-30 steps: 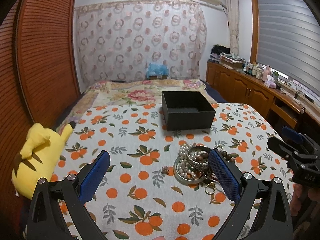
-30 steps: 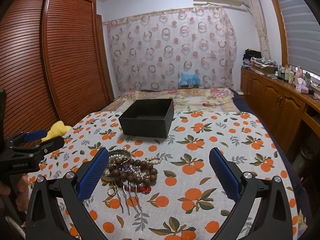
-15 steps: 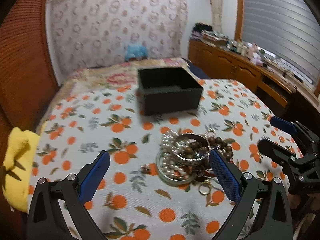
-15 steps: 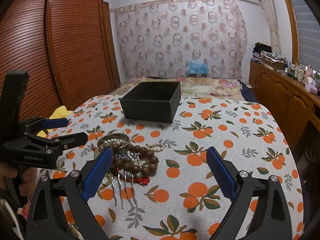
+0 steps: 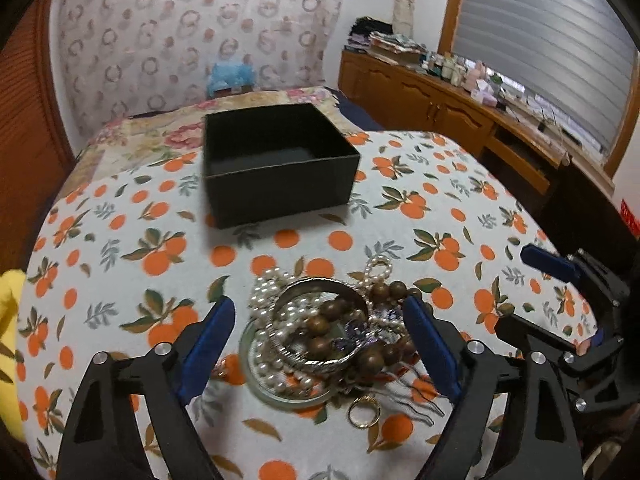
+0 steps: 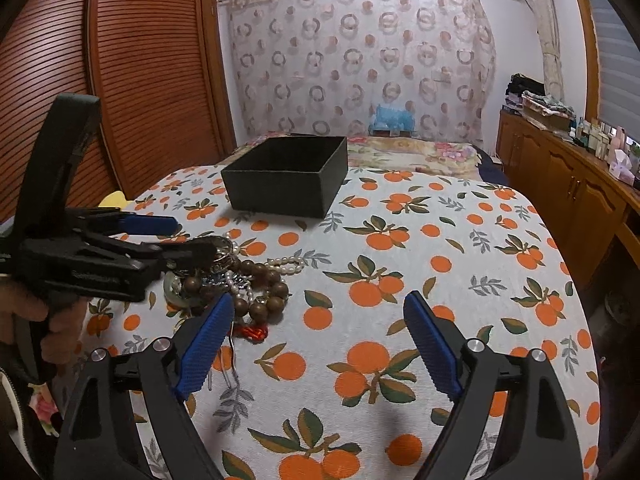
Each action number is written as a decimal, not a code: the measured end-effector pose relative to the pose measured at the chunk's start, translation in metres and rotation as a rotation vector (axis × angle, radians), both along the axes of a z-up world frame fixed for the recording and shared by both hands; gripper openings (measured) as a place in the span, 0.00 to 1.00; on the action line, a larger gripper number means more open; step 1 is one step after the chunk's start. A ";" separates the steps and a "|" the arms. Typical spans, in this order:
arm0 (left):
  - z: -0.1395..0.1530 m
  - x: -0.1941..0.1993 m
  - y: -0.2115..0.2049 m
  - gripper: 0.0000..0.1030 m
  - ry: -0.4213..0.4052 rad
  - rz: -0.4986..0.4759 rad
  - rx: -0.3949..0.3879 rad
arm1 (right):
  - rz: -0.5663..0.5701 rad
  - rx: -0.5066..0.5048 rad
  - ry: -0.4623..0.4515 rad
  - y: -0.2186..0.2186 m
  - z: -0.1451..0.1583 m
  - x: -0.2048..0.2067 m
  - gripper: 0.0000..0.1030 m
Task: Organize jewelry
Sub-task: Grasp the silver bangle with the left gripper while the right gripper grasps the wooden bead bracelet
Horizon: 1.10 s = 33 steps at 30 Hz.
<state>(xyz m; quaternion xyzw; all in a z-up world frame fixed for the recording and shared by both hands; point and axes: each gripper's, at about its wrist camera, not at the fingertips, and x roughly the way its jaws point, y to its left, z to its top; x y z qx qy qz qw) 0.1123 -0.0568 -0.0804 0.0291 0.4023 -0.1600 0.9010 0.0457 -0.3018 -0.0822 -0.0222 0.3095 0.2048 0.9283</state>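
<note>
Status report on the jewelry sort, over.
Left gripper open, straddling the jewelry pile. Right gripper open, empty, over bare tablecloth. Black box empty. Nothing blocking the box.

A bedroom lit evenly from indoors: a bed (image 6: 460,264) spread with a white cloth printed with oranges and leaves, a floral quilt (image 6: 404,148) showing at its far end. Behind it, a sheer curtain (image 6: 360,56) patterned with rings covers the back wall. Ribbed reddish-brown wardrobe doors (image 6: 148,76) line the left side. Along the right runs a low wooden cabinet (image 5: 436,104), its top crowded with folded clothes, bottles and small boxes, beneath a window (image 5: 560,36) with a wood frame and closed grey blinds.
</note>
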 end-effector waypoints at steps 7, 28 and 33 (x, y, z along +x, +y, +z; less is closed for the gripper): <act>-0.014 0.008 -0.001 0.69 0.035 0.016 0.031 | 0.011 -0.010 0.006 0.000 -0.001 0.001 0.86; 0.014 -0.024 0.030 0.54 -0.091 0.072 -0.077 | 0.160 -0.101 0.089 0.038 -0.014 0.046 0.45; 0.016 -0.032 0.033 0.54 -0.120 0.078 -0.056 | 0.183 -0.121 0.141 0.047 -0.024 0.063 0.44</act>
